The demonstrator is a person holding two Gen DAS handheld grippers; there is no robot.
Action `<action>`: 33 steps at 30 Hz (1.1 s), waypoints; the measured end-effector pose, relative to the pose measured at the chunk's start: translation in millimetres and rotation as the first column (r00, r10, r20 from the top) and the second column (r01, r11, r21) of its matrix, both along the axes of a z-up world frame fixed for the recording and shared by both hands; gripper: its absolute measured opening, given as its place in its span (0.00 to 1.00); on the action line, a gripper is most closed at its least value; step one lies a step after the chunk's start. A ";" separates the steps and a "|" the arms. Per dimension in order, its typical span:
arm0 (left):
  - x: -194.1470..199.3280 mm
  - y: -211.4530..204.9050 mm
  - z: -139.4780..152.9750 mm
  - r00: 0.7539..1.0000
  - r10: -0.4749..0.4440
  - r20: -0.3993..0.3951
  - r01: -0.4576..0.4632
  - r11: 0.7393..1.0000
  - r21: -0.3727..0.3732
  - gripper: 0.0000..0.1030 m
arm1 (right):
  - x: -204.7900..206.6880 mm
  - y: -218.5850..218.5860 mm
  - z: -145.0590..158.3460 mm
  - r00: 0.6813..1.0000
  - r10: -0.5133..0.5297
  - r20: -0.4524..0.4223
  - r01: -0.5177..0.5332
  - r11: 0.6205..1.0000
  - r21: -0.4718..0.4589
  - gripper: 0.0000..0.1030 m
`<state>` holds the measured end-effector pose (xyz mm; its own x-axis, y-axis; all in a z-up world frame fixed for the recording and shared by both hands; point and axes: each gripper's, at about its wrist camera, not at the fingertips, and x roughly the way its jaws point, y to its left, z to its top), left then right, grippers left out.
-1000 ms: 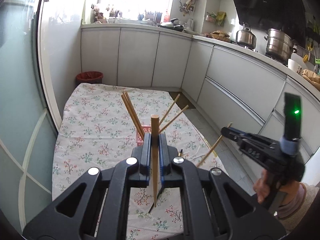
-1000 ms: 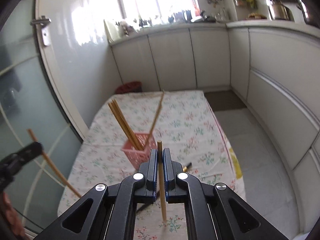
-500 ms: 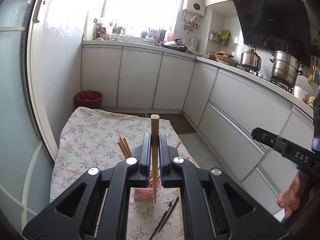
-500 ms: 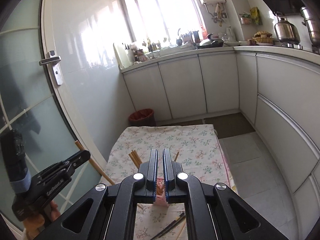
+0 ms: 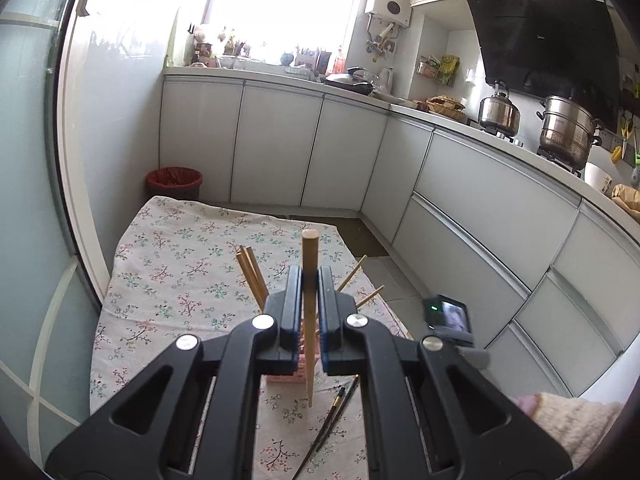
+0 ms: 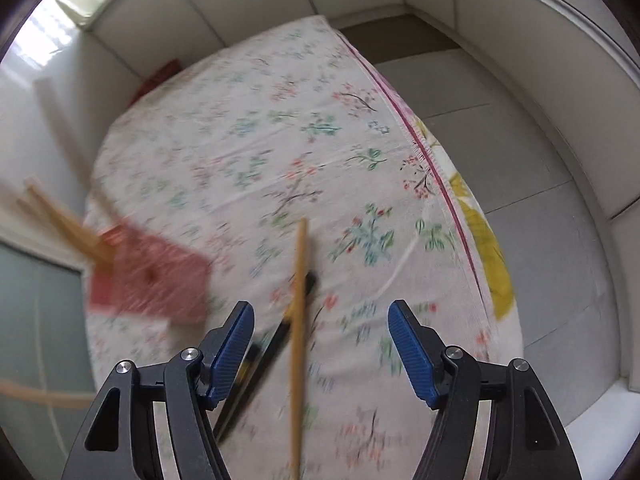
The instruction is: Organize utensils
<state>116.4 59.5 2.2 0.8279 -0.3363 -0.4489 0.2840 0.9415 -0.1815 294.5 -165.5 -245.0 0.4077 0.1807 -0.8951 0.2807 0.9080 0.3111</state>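
The pale wooden chopstick [image 5: 309, 312] stands upright, pinched at mid-length between the closed fingers of the left gripper [image 5: 309, 300], its thin end hanging just above the flowered cloth near the cloth's near edge. It looks light, stiff and smooth, so it should need little force, though a round stick held at one point may pivot or slip; a hold near the middle, as here, seems the safest. Just behind it sits the pink perforated plastic holder [image 5: 298, 364], mostly hidden by the fingers, with several more wooden chopsticks [image 5: 251, 276] leaning out of it. A pair of dark chopsticks with a gold band [image 5: 332, 416] lies flat on the cloth toward the near edge.

The right gripper [image 6: 320, 344] is spread wide and holds nothing. Between its blue-padded fingers [image 6: 406, 346] a second light wooden chopstick [image 6: 298, 320] lies on the white flower-printed tablecloth [image 6: 320, 128], crossing the dark pair [image 6: 264, 360]. Being thin and flat on soft fabric, it would probably be best taken across its middle, pressing slightly into the cloth.

The left wrist view alone shows the kitchen counter, steel pots and red waste bin [image 5: 174, 180], and the back of the right tool. The right wrist view, blurred, alone shows the loose chopstick, the cloth's right-hand edge with its red seam, and the holder [image 6: 148, 280] unhidden toward the cloth's left edge.
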 end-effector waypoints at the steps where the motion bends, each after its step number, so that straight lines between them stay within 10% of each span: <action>1: -0.1 2.1 -1.1 1.000 0.000 -0.005 0.000 1.000 0.004 0.08 | 7.8 0.7 -6.8 1.000 -0.007 -0.005 0.007 1.000 -0.007 0.68; 5: 4.8 5.4 -4.6 1.000 0.007 -0.025 -0.007 1.000 0.005 0.08 | 31.8 16.7 -19.4 1.000 0.011 -0.005 -0.011 0.998 -0.068 0.67; 7: 7.7 4.4 -6.3 0.999 0.009 -0.035 -0.009 1.000 0.003 0.08 | 39.8 27.6 -18.9 0.998 0.062 -0.014 -0.063 0.995 -0.082 0.11; 8: 8.9 3.3 -7.2 0.999 0.010 -0.039 -0.009 1.000 0.006 0.08 | 40.4 28.0 -20.2 0.998 0.057 -0.014 -0.058 0.995 -0.081 0.07; 16: 5.2 -0.5 -4.9 0.999 0.001 -0.039 -0.001 1.000 0.011 0.08 | -27.1 21.9 40.2 0.980 0.057 0.191 -0.045 0.997 -0.065 0.07; 33: 6.7 3.3 10.8 0.999 0.013 -0.031 -0.014 1.000 -0.010 0.08 | -152.5 38.7 240.6 0.816 0.168 0.553 -0.122 0.985 -0.120 0.07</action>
<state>123.0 62.8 13.0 0.8182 -0.3296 -0.4711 0.2654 0.9433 -0.1992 142.0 -126.7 -4.4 0.8165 0.2191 -0.5342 -0.0573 0.9514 0.3027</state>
